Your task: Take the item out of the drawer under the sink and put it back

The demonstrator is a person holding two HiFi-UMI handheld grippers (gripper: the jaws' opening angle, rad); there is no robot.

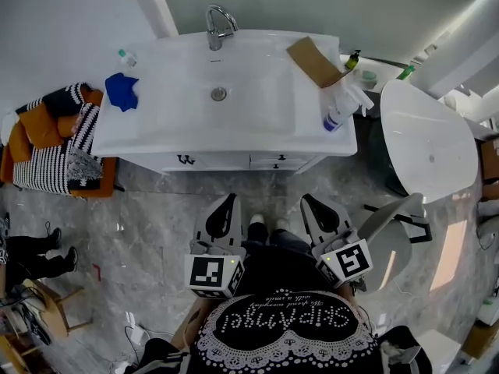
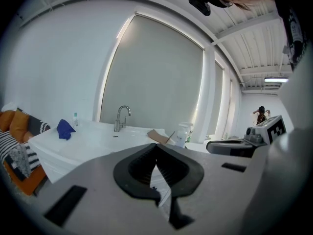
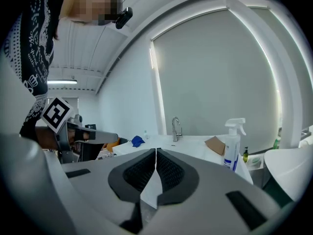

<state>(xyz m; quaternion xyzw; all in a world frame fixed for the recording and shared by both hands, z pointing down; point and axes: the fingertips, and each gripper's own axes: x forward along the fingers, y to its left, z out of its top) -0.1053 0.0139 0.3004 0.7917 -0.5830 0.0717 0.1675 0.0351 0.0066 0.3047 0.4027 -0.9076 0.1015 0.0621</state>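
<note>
Facing the sink point(image 1: 257, 65): left tongs point(image 1: 227, 204) and right tongs point(image 1: 309, 204) closed, empty, well short of the shut drawer point(image 1: 278, 162); pulling it open likely comes next.

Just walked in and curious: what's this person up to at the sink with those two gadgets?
A person stands facing a white sink, holding tongs in each hand. The left tongs and right tongs are both shut, empty and touching nothing. The drawers under the sink are closed. A blue cloth, a piece of cardboard and a spray bottle sit on its top.
</note>
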